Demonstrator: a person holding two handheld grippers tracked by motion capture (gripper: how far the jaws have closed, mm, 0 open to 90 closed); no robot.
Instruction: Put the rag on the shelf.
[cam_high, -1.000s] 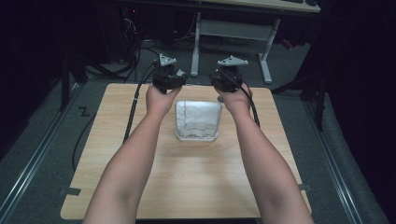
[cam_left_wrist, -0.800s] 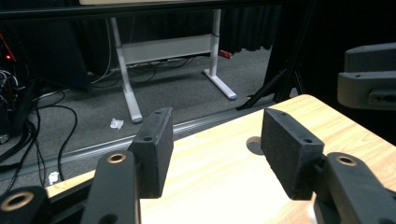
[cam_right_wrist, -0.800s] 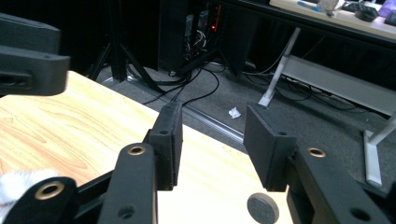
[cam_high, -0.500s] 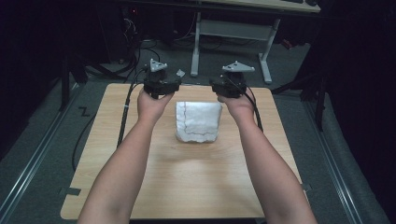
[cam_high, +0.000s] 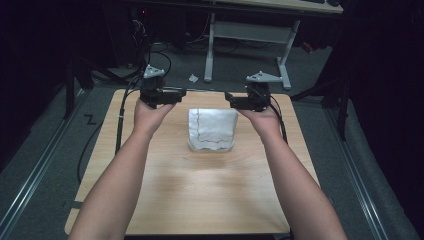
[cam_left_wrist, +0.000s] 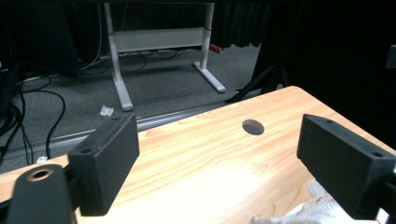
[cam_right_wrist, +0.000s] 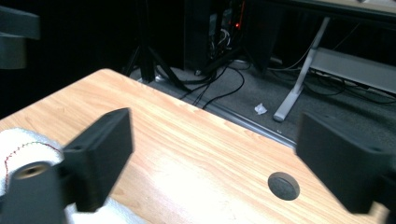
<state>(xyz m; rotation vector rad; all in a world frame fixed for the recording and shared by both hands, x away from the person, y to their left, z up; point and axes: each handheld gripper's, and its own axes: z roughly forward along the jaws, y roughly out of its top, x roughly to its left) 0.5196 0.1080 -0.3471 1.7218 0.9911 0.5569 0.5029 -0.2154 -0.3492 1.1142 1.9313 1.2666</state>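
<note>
— wooden desk (cam_high: 200, 195), white folded cloth (cam_high: 212, 129) lying in the middle. heavy?
— looks soft and light. left hand-held gripper (cam_high: 179, 93) and right hand-held gripper (cam_high: 231, 99) both gape, holding nothing. pinch a far corner.

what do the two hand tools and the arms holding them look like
Both are black handheld devices. The left tool and right tool each carry a grey three-cornered plate on top and trail a black cable. In the gripper views, each has two thick, blocky black pads with small screw holes; a brass-coloured ring sits on the black part at lower left. The forearms are bare, with no sleeves or gloves.
</note>
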